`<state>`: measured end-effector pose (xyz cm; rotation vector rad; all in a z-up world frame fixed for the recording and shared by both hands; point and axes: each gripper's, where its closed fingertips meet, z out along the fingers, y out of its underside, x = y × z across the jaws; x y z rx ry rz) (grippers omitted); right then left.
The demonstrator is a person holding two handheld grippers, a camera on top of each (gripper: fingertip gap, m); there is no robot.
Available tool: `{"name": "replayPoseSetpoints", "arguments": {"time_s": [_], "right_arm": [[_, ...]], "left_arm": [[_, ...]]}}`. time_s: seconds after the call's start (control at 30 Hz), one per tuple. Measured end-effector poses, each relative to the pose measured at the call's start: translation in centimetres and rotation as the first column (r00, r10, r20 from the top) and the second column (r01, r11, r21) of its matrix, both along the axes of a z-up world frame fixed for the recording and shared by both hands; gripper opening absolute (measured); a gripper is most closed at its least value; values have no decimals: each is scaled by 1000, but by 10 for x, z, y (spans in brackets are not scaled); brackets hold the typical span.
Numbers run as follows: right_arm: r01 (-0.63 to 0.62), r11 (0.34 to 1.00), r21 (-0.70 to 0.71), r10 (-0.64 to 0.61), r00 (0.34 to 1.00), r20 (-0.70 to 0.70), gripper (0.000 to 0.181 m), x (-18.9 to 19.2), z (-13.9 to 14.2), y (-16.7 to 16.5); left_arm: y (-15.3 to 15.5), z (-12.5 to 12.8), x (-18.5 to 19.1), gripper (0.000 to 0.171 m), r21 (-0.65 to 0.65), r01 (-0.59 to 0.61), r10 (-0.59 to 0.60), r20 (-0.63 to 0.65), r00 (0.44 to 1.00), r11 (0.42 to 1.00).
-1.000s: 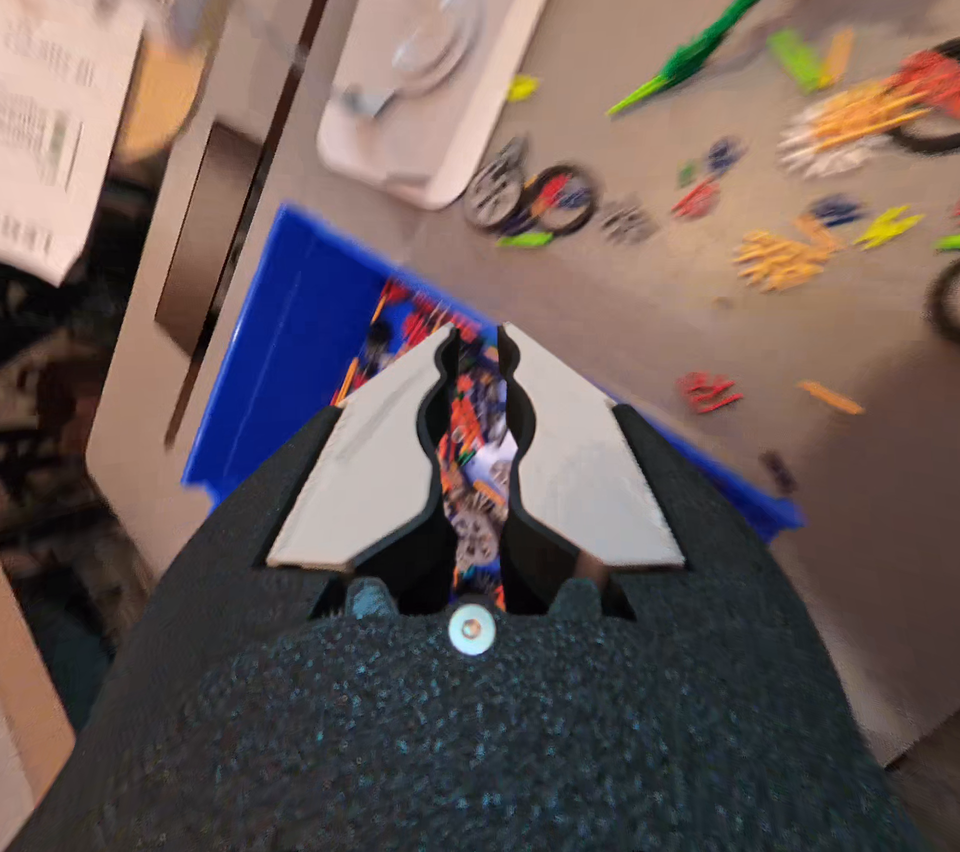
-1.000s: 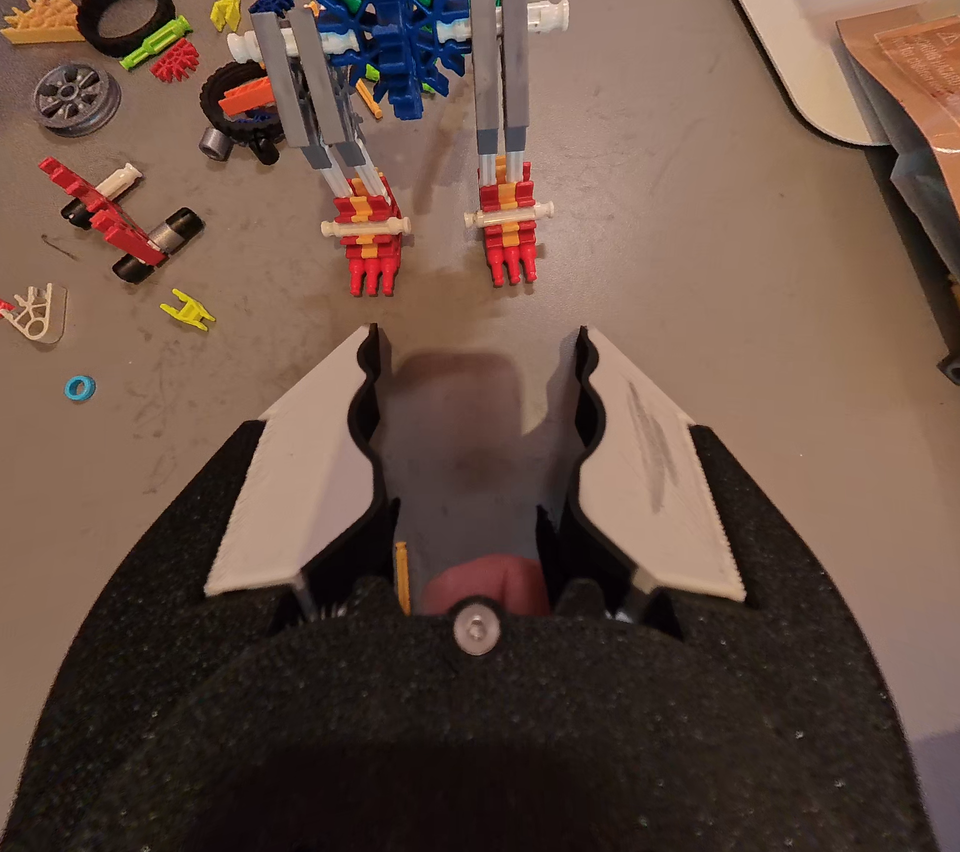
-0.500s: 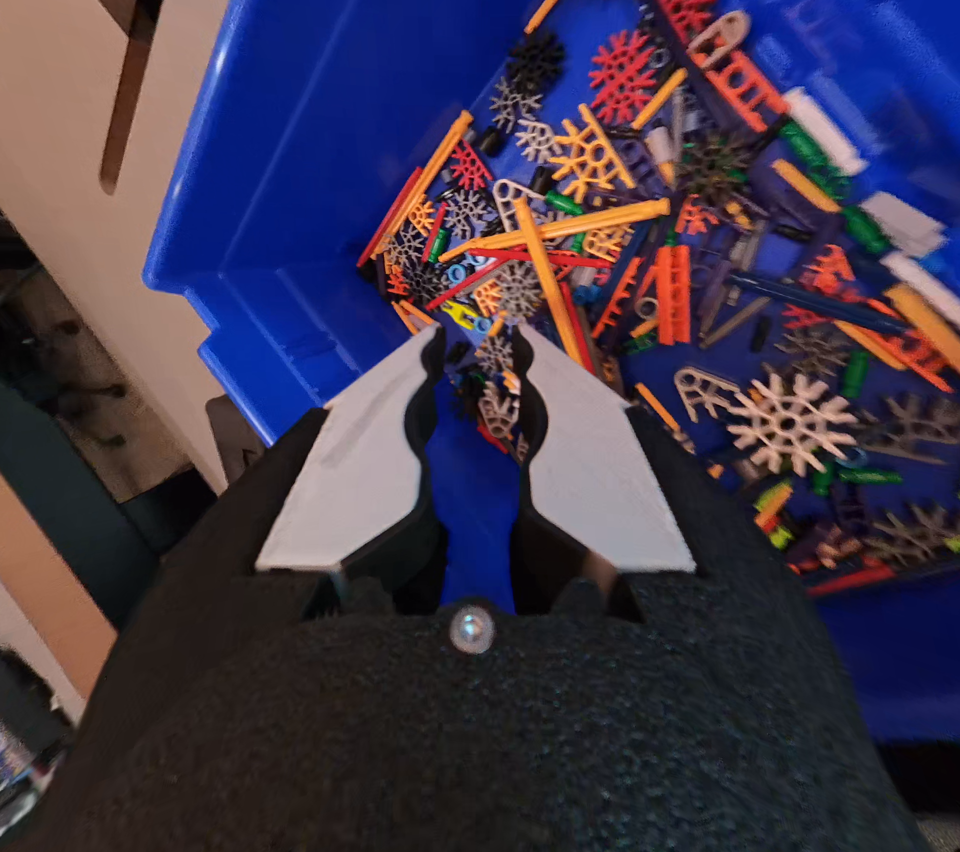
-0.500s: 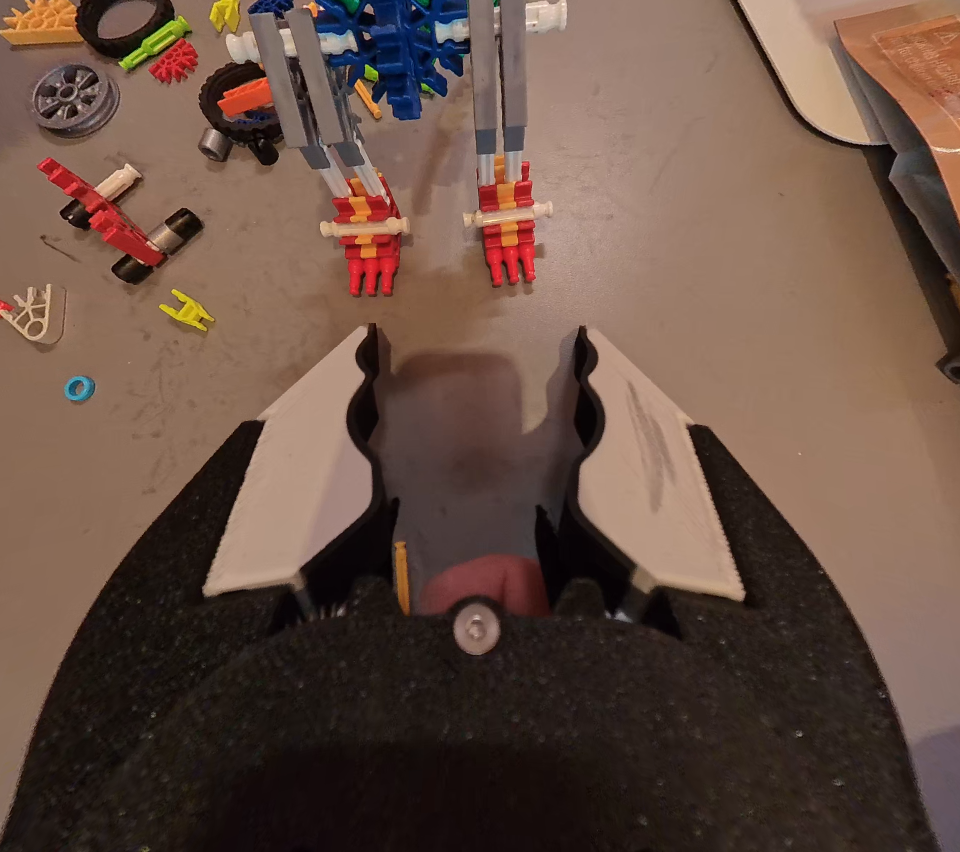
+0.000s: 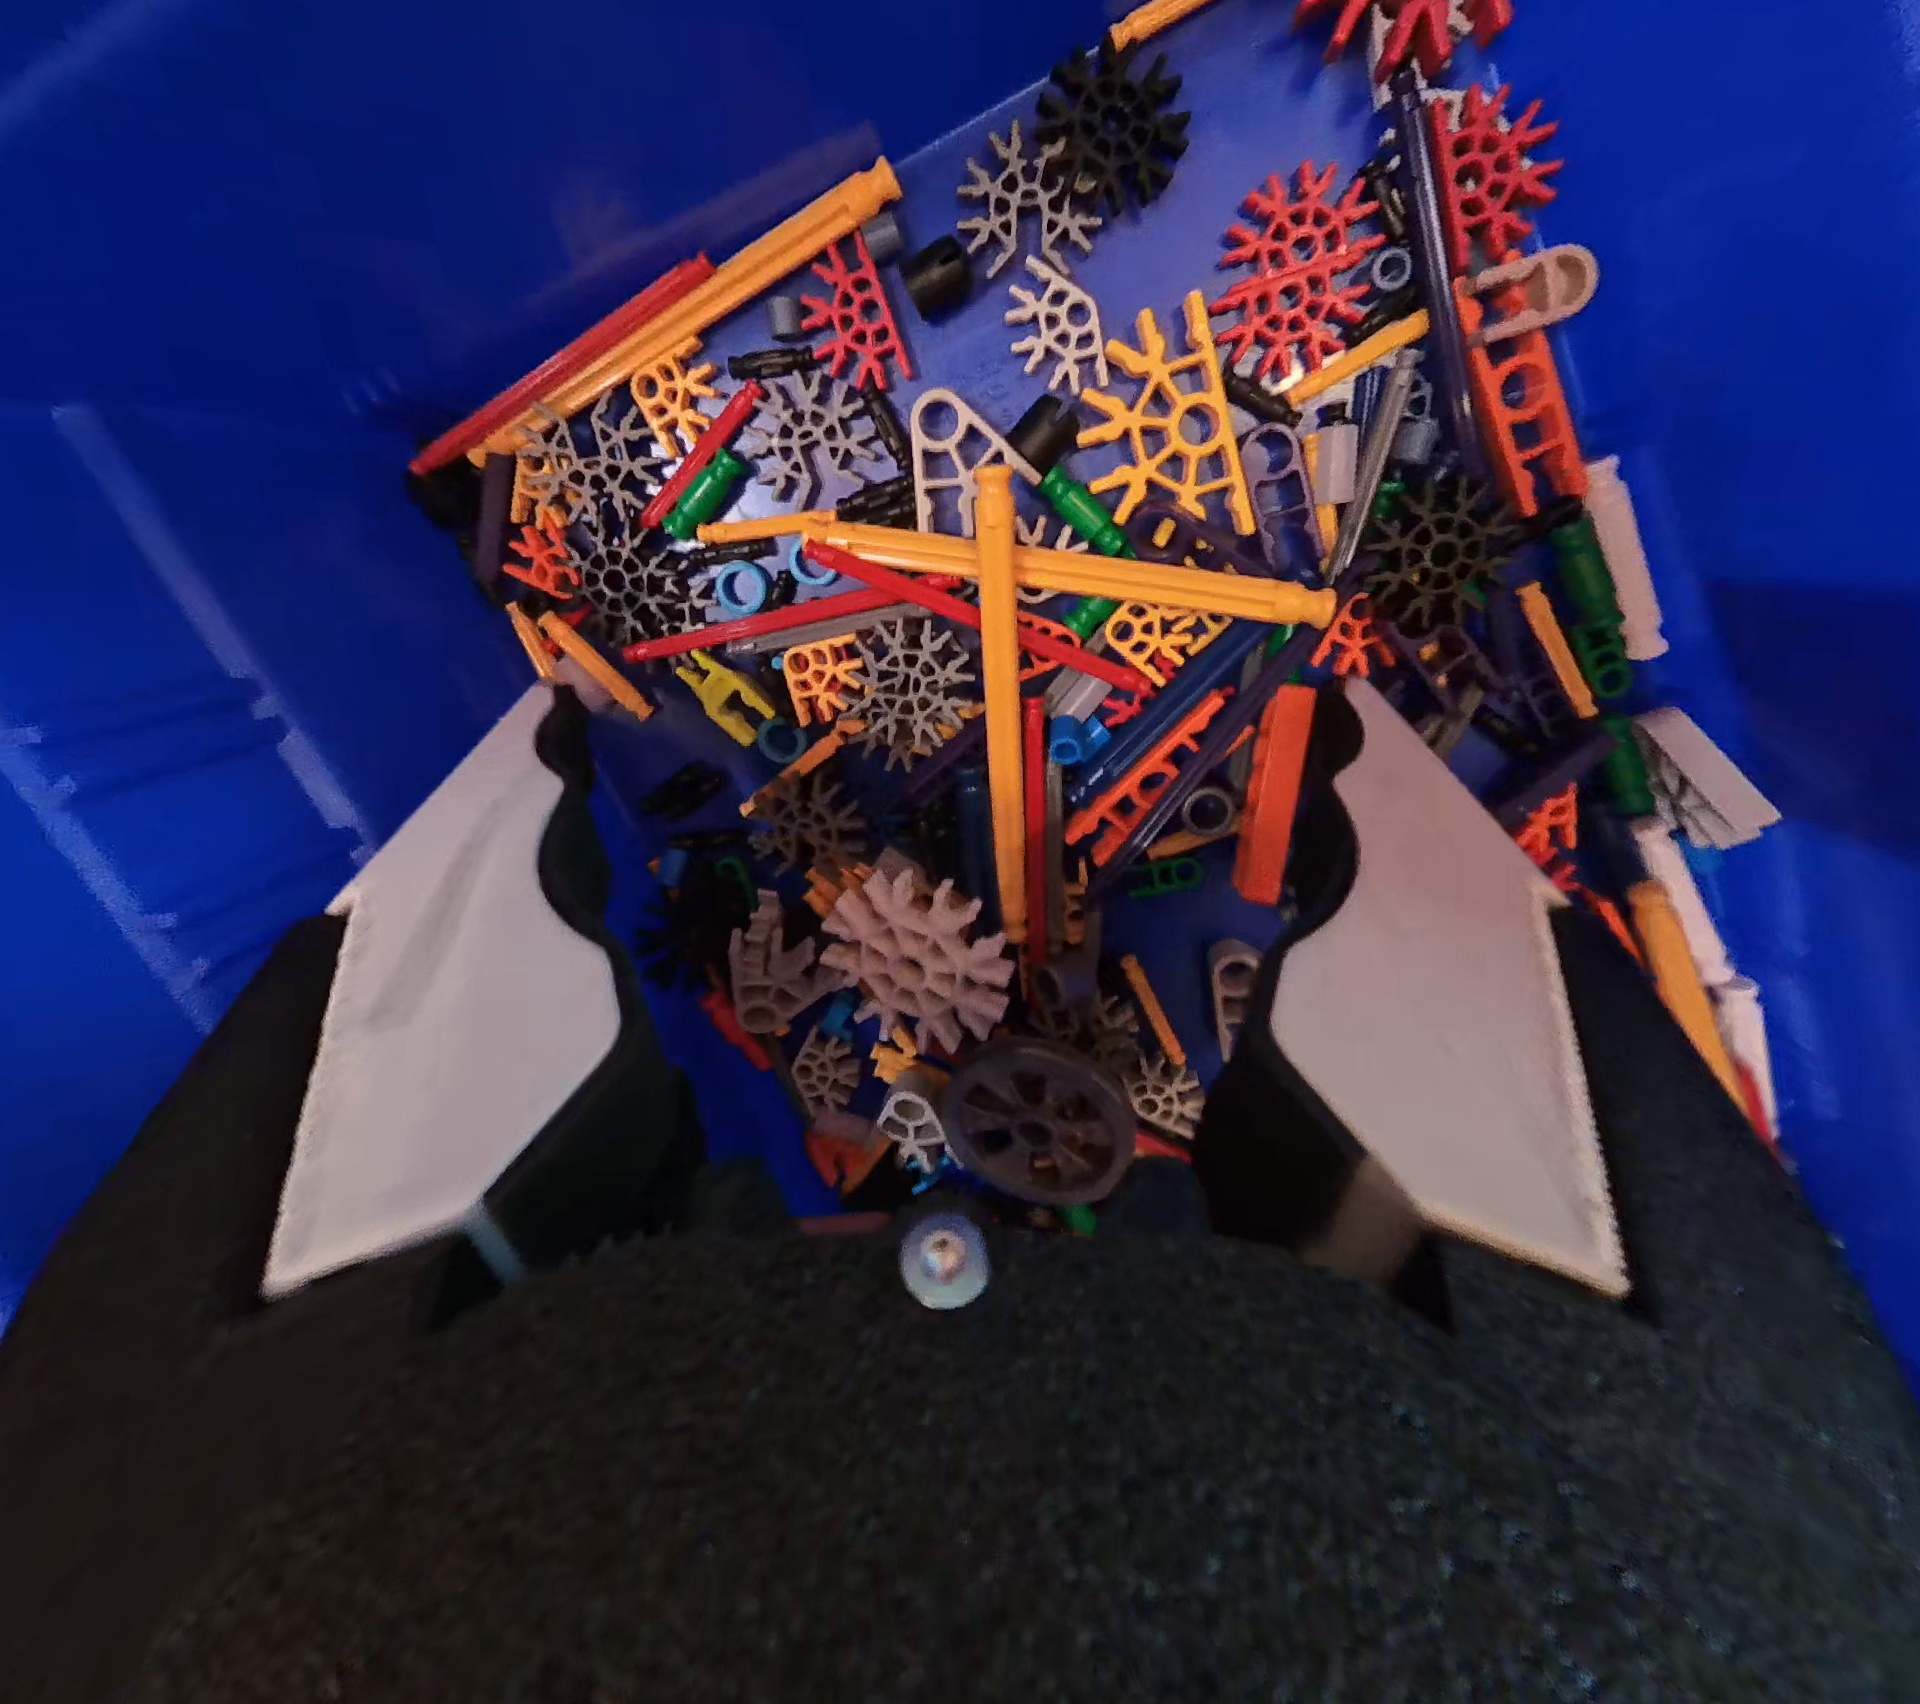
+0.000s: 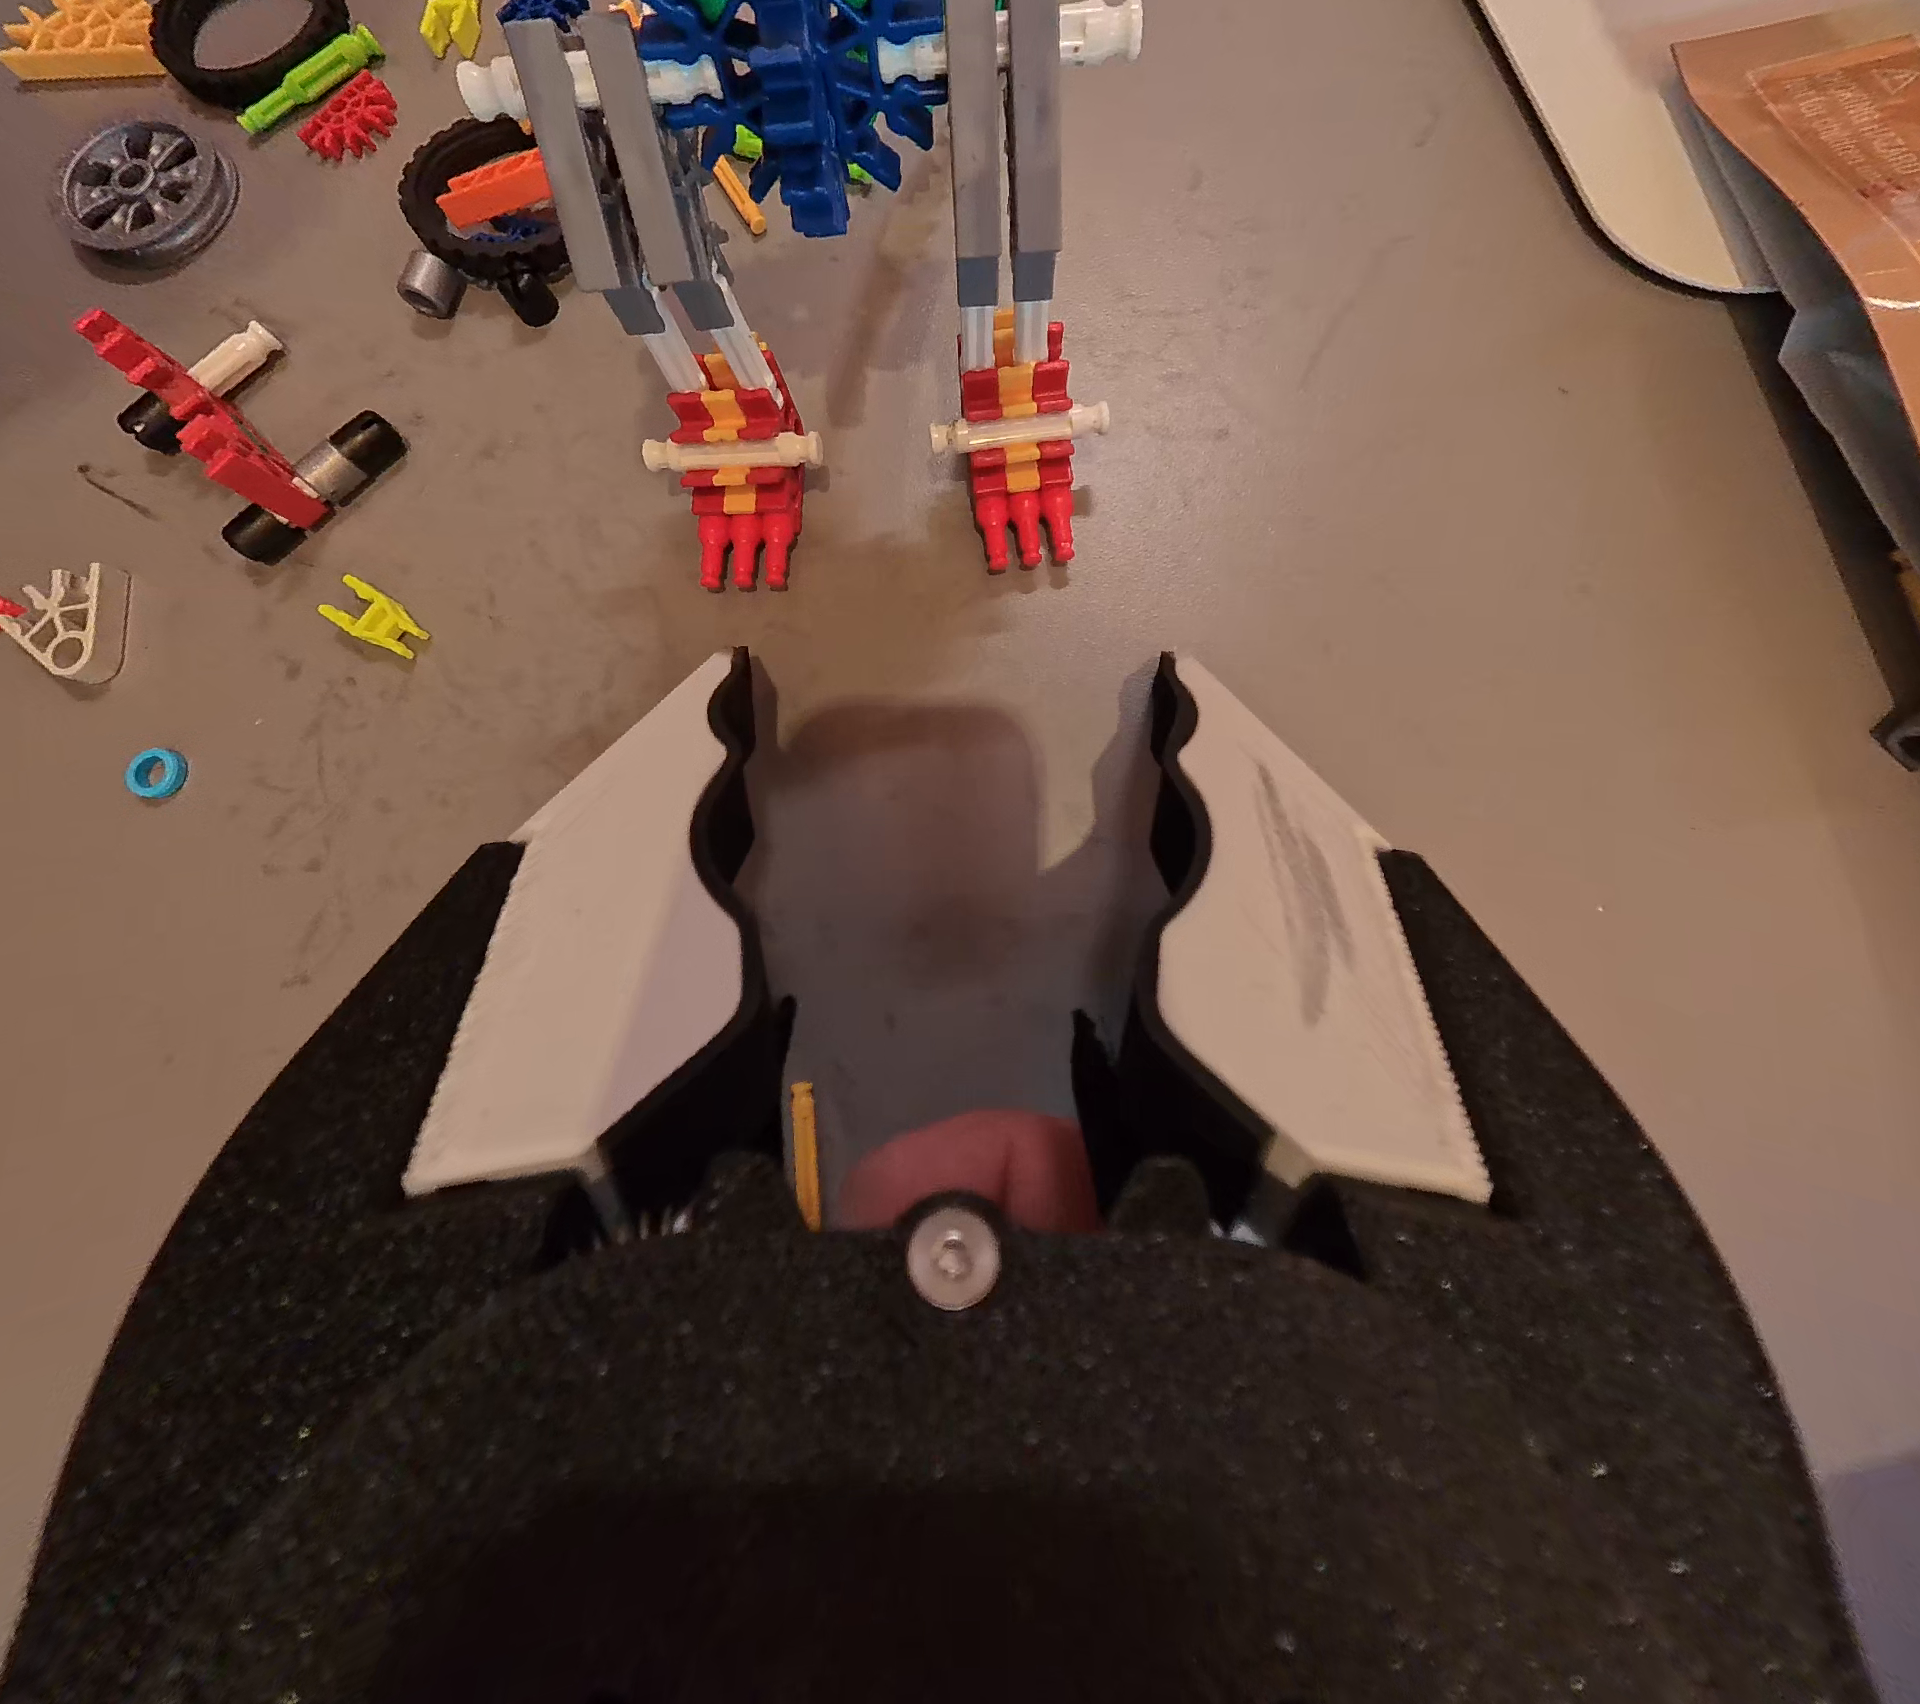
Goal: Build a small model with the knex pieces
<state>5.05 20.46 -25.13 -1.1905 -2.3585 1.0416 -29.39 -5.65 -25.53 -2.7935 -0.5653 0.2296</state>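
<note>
Our left gripper (image 5: pixel 951 698) hangs inside the blue bin (image 5: pixel 312 148), jaws spread wide and empty over tangled construction pieces; a long yellow rod (image 5: pixel 997 667) crosses several, so we judge a grab could drag neighbours. Our right gripper (image 6: pixel 951 667), jaws also wide and empty, sits above the table (image 6: pixel 1403 511), near the built figure (image 6: pixel 810 75), which a nudge could topple.

Left view dimming inside my blue bin (image 5: pixel 312 96), walls smearing with motion blur, edges bowing. Right view staying sharp, soft overhead light; my jaws casting dark shadow on grey worktop (image 6: pixel 1455 615).
</note>
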Motion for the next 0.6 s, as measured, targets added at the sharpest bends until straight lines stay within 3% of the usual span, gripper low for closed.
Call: {"name": "replayPoseSetpoints", "arguments": {"time_s": [0.43, 0.5, 0.6], "right_arm": [[-1, 1000, -4, 1, 1000, 1, 77, 1, 0, 0], [-1, 1000, -4, 1, 1000, 0, 77, 1, 0, 0], [-1, 1000, -6, 1, 1000, 1, 77, 1, 0, 0]], "left_arm": [[11, -9, -3, 149, 112, -60, 54, 56, 997, 992], [11, -7, 0, 139, 126, -60, 55, 50, 997, 990], [11, -1, 12, 109, 131, -28, 21, 48, 999, 991]]}}
